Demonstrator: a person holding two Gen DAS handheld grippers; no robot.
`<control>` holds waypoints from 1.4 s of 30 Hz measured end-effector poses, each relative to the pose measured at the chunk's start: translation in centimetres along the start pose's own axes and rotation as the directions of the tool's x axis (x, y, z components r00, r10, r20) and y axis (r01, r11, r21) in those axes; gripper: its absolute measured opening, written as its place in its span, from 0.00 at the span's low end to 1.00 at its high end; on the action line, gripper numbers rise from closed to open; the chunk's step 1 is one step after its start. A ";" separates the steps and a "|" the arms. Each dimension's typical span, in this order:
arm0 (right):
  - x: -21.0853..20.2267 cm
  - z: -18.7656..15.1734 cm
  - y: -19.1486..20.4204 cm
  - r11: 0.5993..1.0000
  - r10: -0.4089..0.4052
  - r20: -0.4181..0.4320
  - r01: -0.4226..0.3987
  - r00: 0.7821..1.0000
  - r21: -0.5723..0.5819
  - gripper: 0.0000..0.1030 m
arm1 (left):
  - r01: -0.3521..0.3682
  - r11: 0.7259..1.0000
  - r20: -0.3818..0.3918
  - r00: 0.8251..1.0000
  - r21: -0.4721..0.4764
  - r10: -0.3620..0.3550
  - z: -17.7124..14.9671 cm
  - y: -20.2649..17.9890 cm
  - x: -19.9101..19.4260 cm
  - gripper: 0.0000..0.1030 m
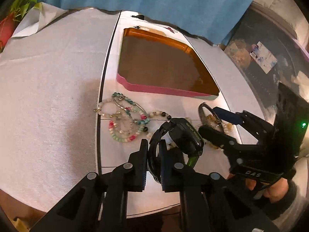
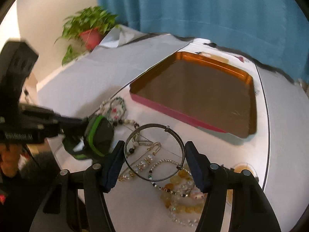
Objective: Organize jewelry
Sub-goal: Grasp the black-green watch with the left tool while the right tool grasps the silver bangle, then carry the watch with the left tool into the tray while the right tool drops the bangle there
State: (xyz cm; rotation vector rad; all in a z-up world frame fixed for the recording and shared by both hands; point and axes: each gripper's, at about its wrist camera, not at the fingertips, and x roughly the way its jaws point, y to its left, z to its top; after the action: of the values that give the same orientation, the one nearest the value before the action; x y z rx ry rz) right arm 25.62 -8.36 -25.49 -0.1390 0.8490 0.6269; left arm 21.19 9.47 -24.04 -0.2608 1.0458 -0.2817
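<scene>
Left gripper [image 1: 153, 150]: fingers closed on the strap of the black and green watch [image 1: 185, 137], which stands just above the white table [image 1: 58, 96].
Right gripper [image 2: 154, 161]: fingers pressed against opposite sides of the silver bangle [image 2: 154, 152], holding it tilted over the yellow beads [image 2: 181, 199] and the pearl pin [image 2: 143, 162].
Bead bracelets [image 1: 125, 119]: heaped on the table, left of the watch, apart from both grippers.
Tray [image 2: 249, 77]: orange-rimmed, pink-sided, beyond the jewelry.
</scene>
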 end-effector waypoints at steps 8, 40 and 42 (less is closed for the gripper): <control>-5.1 0.4 2.5 0.994 -0.080 0.031 0.077 0.996 0.071 0.61 | -0.059 0.998 0.106 0.993 0.018 0.056 0.9 -3.6 -5.0 0.08; -24.5 1.1 4.2 0.981 -0.166 0.335 0.119 0.928 0.155 0.61 | -0.076 0.989 0.446 0.895 0.129 0.010 1.9 -13.0 -17.6 0.09; -23.1 2.0 2.8 0.980 -0.168 0.331 0.121 0.928 0.160 0.61 | -0.076 0.988 0.449 0.894 0.135 0.007 3.0 -12.5 -16.7 0.09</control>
State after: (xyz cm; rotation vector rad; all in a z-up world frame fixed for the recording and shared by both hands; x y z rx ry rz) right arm 13.94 -16.01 -6.73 0.0335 0.5345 0.4345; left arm 14.67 3.83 -4.80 -0.1561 0.5680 -0.2446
